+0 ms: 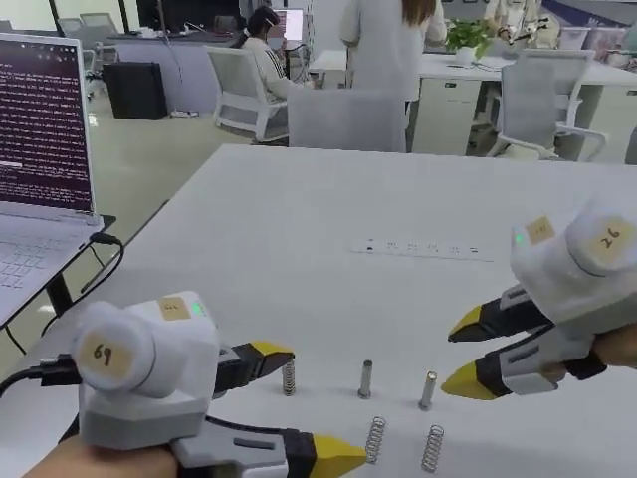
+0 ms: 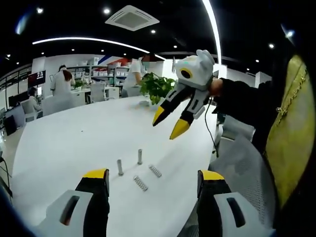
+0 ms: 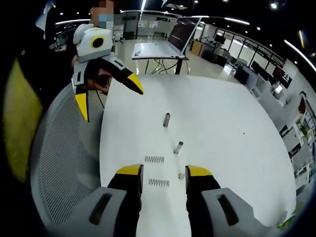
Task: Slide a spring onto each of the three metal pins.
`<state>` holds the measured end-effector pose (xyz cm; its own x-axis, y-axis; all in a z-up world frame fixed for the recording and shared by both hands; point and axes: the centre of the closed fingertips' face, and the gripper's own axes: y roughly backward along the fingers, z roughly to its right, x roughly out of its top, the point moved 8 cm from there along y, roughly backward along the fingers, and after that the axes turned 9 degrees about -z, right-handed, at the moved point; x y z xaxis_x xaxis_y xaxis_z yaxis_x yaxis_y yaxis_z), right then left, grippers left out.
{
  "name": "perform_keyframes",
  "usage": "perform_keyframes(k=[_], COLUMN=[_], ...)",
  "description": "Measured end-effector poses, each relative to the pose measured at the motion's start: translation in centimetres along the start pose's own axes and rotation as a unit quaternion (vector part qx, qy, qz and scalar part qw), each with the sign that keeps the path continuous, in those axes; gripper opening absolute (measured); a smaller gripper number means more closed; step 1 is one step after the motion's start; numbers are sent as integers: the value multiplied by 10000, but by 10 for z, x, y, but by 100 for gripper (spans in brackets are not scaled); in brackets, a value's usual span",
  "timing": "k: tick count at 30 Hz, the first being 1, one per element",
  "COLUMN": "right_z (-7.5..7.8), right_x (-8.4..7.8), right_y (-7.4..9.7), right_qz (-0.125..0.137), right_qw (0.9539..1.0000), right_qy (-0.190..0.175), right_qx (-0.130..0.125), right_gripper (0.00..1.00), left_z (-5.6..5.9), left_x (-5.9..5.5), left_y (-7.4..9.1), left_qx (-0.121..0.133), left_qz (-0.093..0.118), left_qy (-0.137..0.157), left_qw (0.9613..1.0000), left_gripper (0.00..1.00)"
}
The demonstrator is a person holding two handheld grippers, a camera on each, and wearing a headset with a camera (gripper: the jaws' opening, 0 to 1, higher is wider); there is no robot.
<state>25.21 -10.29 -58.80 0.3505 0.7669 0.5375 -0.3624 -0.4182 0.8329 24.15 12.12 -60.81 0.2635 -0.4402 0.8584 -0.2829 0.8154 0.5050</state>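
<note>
Pinch the loose spring [image 1: 375,438], flat on the table [image 1: 299,229], mid-coil with the nearby left gripper [image 1: 309,403], spread and empty. Lower upright over the bare middle pin [image 1: 365,378]. Beyond, right gripper [image 1: 460,354] also agape, holding nothing.

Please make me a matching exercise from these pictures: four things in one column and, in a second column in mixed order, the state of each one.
Things
1. left pin
2. middle pin
3. loose springs
4. right gripper

States
A. open, holding nothing
B. upright and bare
C. upright, with a spring on it
D. lying flat on the table

Pairs: 1-C, 2-B, 3-D, 4-A
</note>
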Motion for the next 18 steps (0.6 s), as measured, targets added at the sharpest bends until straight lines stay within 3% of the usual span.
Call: perform_keyframes(k=[11,18], right_z=[-13,-17], right_x=[-45,-68], right_y=[0,1], right_qz=[336,572], right_qw=[9962,9908], right_qy=[-783,-1174], right_qx=[-162,-342], right_gripper=[35,42], left_z=[-2,-1], left_x=[-4,-8], left_y=[-10,-15], left_qx=[-43,-66], left_qz=[-61,-133], left_qy=[79,141], left_qw=[9999,9998], left_gripper=[69,68])
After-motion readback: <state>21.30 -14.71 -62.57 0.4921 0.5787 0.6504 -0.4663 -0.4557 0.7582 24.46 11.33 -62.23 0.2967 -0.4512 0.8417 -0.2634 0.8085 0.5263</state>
